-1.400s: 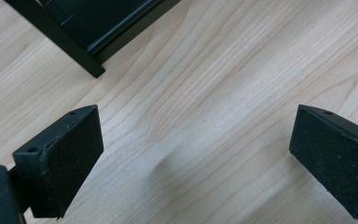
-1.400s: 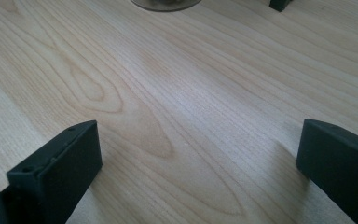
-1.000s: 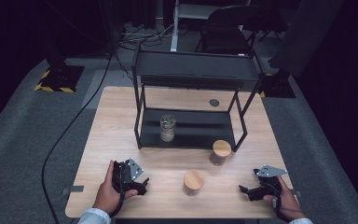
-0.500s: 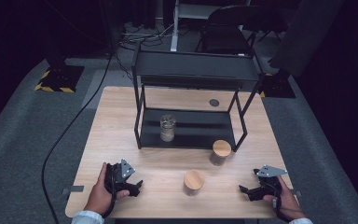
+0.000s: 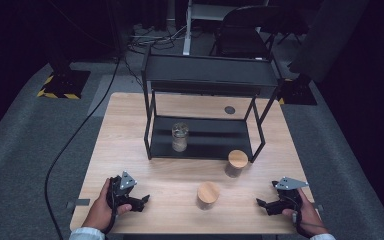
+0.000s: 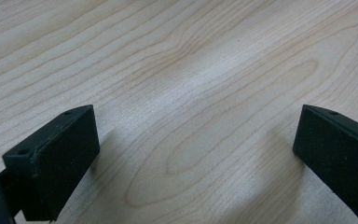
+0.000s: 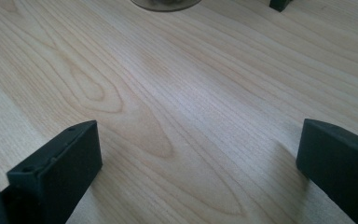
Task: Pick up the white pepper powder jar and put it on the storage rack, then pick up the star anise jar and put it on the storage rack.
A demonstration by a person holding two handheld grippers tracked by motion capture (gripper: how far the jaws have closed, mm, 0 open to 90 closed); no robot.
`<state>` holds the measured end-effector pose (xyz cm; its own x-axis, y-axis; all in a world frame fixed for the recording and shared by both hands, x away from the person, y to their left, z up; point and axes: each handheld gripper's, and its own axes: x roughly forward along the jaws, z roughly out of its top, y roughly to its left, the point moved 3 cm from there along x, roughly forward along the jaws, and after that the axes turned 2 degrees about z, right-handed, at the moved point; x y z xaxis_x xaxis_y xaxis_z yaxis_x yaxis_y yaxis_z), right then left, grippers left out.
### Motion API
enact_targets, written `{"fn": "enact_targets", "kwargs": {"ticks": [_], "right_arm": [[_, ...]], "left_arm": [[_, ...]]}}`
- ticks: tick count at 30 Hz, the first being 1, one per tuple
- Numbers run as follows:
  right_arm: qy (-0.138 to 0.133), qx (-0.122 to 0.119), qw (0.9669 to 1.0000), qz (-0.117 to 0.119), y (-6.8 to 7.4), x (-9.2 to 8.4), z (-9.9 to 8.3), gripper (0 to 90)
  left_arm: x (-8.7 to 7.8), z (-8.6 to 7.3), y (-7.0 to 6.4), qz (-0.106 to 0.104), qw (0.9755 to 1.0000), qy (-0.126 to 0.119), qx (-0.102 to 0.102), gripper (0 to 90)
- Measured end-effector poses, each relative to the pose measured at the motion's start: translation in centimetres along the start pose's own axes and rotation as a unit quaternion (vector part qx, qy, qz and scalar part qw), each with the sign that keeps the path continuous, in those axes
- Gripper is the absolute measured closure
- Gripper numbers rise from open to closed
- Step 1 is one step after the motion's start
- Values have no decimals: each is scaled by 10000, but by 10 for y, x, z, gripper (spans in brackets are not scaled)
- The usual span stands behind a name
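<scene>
Wooden-lidded jar [image 5: 208, 194] stands upright on the table [image 5: 130, 130], near the front edge, roughly midway between my two grippers and touching neither. A second lidded jar [image 5: 237, 163] stands behind it and to its right, just beside the front right leg of the black shelf rack [image 5: 210, 75]; a glass jar [image 5: 180, 137] sits on the rack's lower shelf. My left gripper [image 5: 144, 200] lies low over the front left part of the table, held in the left hand [image 5: 102, 210] with the forearm entering from the bottom edge; it points to the right across the table, toward the near jar but well apart from it. Its jaws have just been opening and now stand wide, and the left gripper view shows bare wood grain between its pads [image 6: 60, 158]. My right gripper [image 5: 261, 204] rests near the front right corner in the right hand [image 5: 307, 212], pointing to the left toward the same jar, also well apart. Its jaws are spread, with bare tabletop between the pads [image 7: 65, 163] in the right gripper view; a jar base [image 7: 165, 3] shows at that view's top edge.
</scene>
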<state>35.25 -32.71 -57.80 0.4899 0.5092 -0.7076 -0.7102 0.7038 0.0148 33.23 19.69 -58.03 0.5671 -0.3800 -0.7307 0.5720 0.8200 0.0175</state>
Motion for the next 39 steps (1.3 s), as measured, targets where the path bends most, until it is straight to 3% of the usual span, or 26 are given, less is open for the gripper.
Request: {"fn": "enact_targets", "kwargs": {"ticks": [39], "right_arm": [[22, 48, 10000, -44, 2, 0, 0, 0]], "left_arm": [[0, 0, 1, -22, 10000, 8, 10, 0]]}}
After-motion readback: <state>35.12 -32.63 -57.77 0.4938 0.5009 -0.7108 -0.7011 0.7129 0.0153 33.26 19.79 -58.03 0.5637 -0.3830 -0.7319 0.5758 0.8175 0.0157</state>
